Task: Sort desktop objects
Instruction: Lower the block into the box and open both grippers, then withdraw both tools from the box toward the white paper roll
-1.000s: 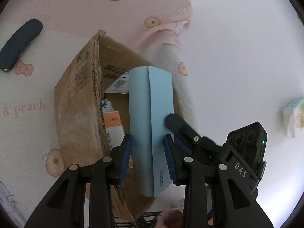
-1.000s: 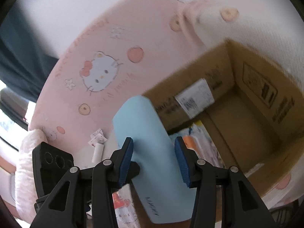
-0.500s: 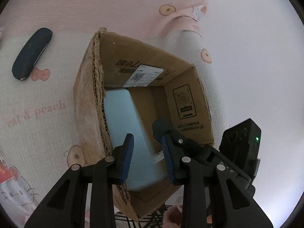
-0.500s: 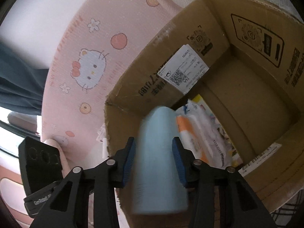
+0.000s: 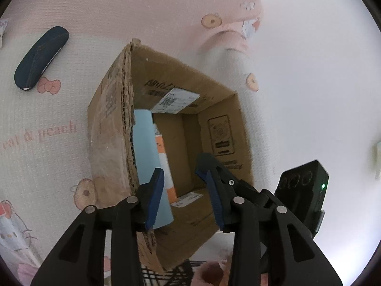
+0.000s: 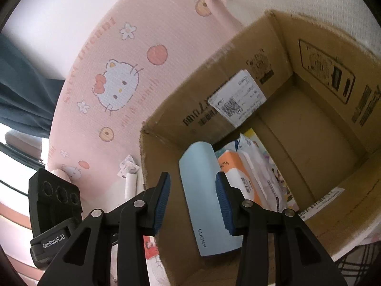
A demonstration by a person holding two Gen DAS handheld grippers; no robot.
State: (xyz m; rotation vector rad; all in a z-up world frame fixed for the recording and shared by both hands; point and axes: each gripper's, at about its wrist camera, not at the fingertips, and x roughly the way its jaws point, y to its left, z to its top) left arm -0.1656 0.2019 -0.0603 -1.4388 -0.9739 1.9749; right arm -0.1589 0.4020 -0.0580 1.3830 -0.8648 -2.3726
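A smooth, matte, rounded-edged light blue case (image 6: 207,200), printed LUCKY, is lying inside the corrugated cardboard box (image 6: 316,54), leaning along its near-left wall beside an orange pack (image 6: 240,178) and glossy plastic-wrapped packets (image 6: 266,166). The right gripper (image 6: 193,202) is hovering over it, ribbed blue pads spread wide and seemingly clear of the case, though the angle is poor. The left gripper (image 5: 183,195) is gaping wide over the box's near rim, empty. On the pink cartoon-print tablecloth (image 5: 47,124), a dark oval denim-textured case (image 5: 40,58) is lying left of the box
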